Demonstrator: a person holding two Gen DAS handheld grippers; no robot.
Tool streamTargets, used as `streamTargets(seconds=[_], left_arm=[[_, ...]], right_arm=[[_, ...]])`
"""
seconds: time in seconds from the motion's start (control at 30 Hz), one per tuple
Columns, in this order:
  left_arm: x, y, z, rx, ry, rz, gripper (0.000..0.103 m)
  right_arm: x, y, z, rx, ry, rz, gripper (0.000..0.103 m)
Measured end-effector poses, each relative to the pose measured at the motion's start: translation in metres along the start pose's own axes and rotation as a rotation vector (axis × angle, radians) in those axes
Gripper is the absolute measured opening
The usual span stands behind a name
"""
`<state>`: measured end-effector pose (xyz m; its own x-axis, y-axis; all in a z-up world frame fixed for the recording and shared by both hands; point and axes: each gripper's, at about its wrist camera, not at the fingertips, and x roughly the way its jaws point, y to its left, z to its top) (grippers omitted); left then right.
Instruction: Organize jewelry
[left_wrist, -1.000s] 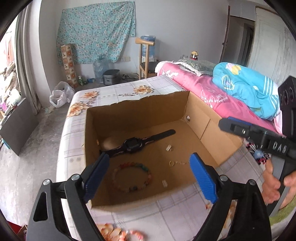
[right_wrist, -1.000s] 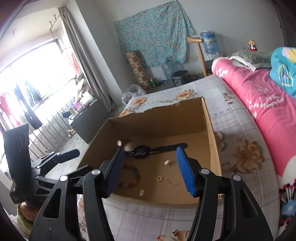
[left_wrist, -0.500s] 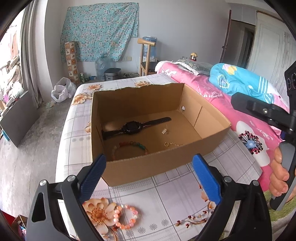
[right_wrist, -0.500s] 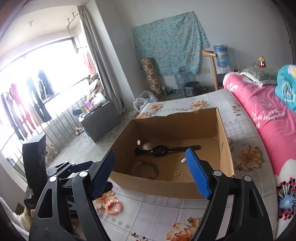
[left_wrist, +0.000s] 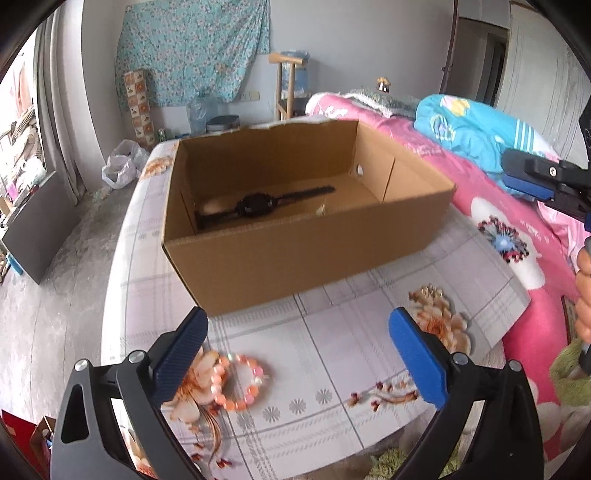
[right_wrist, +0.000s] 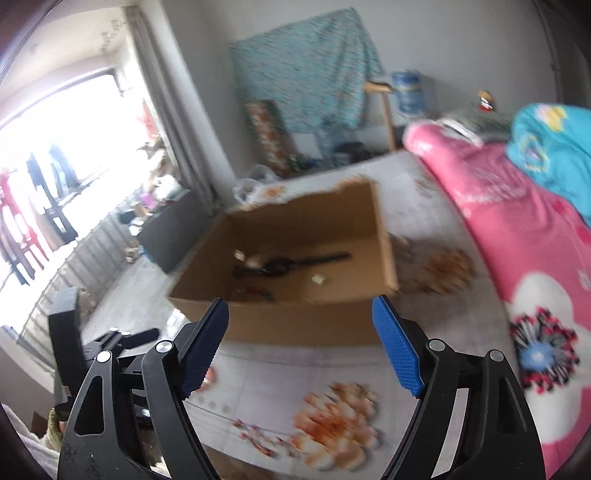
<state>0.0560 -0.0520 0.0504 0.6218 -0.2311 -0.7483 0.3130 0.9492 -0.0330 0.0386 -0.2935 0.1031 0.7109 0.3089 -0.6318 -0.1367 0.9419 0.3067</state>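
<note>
Pink bead bracelet (left_wrist: 238, 382) on the floral bed sheet (left_wrist: 332, 354), just inside the left gripper (left_wrist: 295, 354)'s left jaw, jaws opening wide, empty; right gripper (right_wrist: 301, 343) spread, empty, before cardboard box (left_wrist: 295, 254).

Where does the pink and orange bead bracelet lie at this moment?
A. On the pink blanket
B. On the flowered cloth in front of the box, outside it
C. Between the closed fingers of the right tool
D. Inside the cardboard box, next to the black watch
B: in the left wrist view the bead bracelet lies on the flowered cloth, nearer to the camera than the cardboard box, while only the black watch shows inside.
</note>
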Motion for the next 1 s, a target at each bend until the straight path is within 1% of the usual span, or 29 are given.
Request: streamTargets(seconds=[0.1,0.23,0.33,0.47,0.57,0.7,0.9,1.0], left_arm=[[0.010,-0.003,-0.007,0.013,0.035,-0.005,0.097],[0.029,-0.009,-0.011,0.034,0.083,-0.023,0.097],[0.047,-0.014,-0.013,0.048,0.129,-0.029,0.097],[0.071,-0.019,-0.014,0.060,0.194,-0.019,0.097],[0.084,-0.024,-0.013,0.063,0.220,-0.021,0.097],[0.097,-0.031,-0.010,0.078,0.242,-0.010,0.097],[0.119,-0.037,-0.008,0.079,0.298,0.014,0.097],[0.124,-0.038,-0.006,0.065,0.296,0.013,0.097]], right_arm=[[0.010,-0.016,-0.017,0.035,0.080,-0.080,0.076],[0.025,-0.021,-0.044,0.029,0.165,-0.175,0.076],[0.036,-0.023,-0.066,0.044,0.219,-0.223,0.076],[0.053,-0.030,-0.091,0.070,0.298,-0.274,0.076],[0.063,-0.031,-0.101,0.052,0.337,-0.321,0.079],[0.074,-0.030,-0.106,-0.006,0.368,-0.349,0.085],[0.084,-0.027,-0.110,-0.079,0.392,-0.364,0.089],[0.087,-0.025,-0.111,-0.110,0.396,-0.372,0.091]])
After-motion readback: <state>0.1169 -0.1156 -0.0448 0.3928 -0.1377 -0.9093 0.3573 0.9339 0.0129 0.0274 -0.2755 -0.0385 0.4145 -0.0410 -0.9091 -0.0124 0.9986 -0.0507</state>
